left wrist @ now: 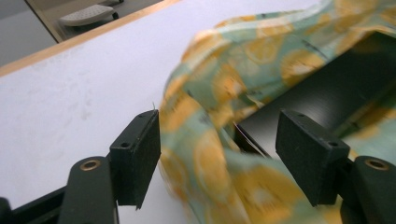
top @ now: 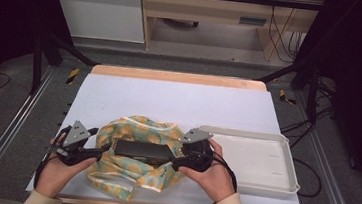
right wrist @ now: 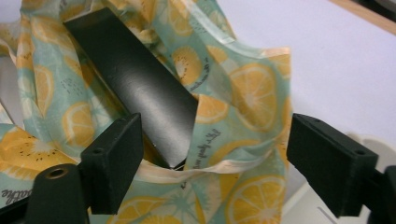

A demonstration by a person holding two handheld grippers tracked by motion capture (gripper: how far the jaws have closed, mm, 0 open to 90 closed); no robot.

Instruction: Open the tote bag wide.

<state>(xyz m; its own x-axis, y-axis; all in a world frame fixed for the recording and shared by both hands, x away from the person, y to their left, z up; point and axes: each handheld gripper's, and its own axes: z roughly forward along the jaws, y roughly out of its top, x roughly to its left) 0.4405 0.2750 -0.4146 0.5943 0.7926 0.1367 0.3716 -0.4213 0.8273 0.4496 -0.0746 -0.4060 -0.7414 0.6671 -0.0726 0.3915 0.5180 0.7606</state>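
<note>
Both grippers' jaws stand open. Between the left gripper's (left wrist: pixel 217 163) 2 jaws bunches the lemon-print cloth (left wrist: pixel 210 154) — a pinch could snag the black box (right wrist: pixel 135 88) too; right gripper (right wrist: pixel 212 163) likewise.

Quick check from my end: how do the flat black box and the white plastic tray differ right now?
The flat black rectangular box is dark and closed, lying on the lemon-print cloth bag between both open grippers; the white plastic tray is pale, open-topped and looks empty. The box looks smaller than the tray. The box sits near the middle, the tray to the right. Both are rectangular and on the white table surface.
</note>
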